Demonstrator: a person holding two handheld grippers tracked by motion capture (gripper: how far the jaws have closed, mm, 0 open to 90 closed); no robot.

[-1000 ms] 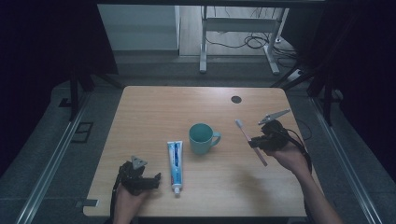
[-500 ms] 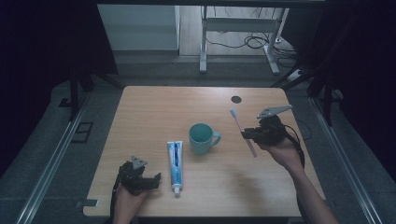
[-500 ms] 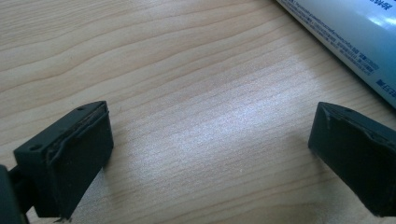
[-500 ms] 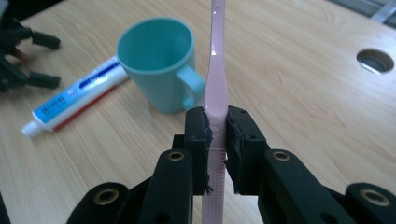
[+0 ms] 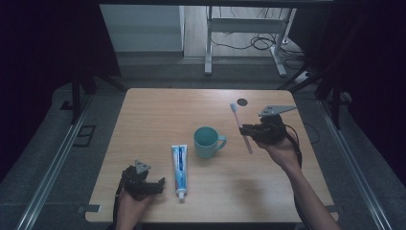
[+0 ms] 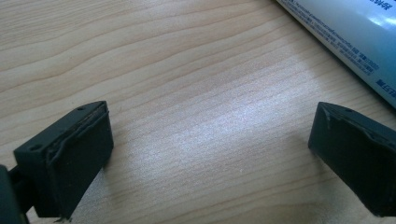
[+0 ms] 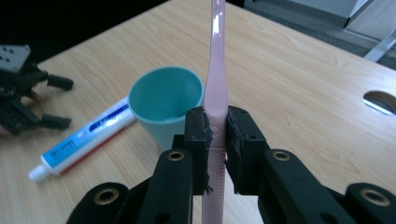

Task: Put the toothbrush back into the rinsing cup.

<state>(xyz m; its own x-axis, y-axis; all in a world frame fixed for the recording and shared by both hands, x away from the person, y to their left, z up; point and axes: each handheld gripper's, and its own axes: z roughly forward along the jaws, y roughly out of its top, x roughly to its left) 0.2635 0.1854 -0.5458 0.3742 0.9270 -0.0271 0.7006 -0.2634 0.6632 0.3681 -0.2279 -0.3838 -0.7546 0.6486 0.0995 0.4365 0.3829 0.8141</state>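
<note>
My right gripper (image 5: 245,129) (image 7: 217,133) is shut on a pink toothbrush (image 5: 241,128) (image 7: 217,74), held above the table to the right of a teal mug (image 5: 207,142) (image 7: 166,105). The brush stands nearly upright, its bristle head up and away from me. A white and blue toothpaste tube (image 5: 179,164) (image 7: 84,140) (image 6: 345,37) lies left of the mug. My left gripper (image 5: 160,186) (image 6: 210,154) rests on the table near the front left, open, with bare wood between its jaws and the tube just beyond its right jaw.
The wooden table (image 5: 158,115) has a round dark hole (image 5: 242,101) (image 7: 380,100) near its far right corner. Metal table legs and cables (image 5: 258,43) stand on the floor behind the table. The surroundings at both sides are dark.
My right gripper has lifted the toothbrush and carried it left toward the mug, tilting it more upright. The left gripper has stayed put.
</note>
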